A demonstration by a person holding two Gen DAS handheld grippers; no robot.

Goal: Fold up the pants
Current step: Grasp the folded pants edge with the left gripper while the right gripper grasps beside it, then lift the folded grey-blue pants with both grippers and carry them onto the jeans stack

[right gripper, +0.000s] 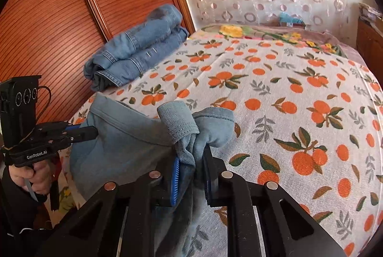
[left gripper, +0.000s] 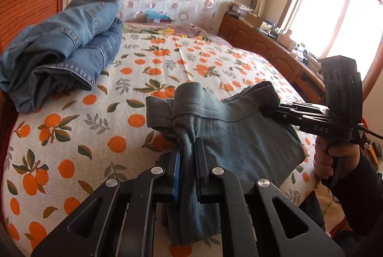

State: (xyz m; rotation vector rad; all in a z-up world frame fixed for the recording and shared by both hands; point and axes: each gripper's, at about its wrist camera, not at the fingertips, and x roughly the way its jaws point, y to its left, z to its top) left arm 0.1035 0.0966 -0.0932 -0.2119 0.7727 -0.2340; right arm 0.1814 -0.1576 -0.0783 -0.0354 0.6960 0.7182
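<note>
A: How many garments do you count?

B: Two. One pair of grey-green pants [left gripper: 229,135] held up over the near edge of the bed [left gripper: 100,142], and one folded pair of jeans [left gripper: 64,46] lying well apart at the bed's far left, beside the wooden headboard [right gripper: 47,25]. Two grippers, one per hand.

A: And the jaws?

B: The left gripper [left gripper: 189,156] is nearly closed, its jaws parted only by the bunched waistband cloth pinched between them. The right gripper [right gripper: 191,161] is the same: closed tight on a gathered fold at the other end of the waistband. The cloth hangs stretched between the two.

A: What can't you see?

B: The pant legs drop below both grippers and are cut off, so their lay is unclear. In the left wrist view the right gripper's [left gripper: 270,108] tips are buried in fabric. The right hand [left gripper: 328,159] shows only partly. The clutter on the cabinet [left gripper: 275,46] under the window [left gripper: 335,8] is too small to name.
</note>
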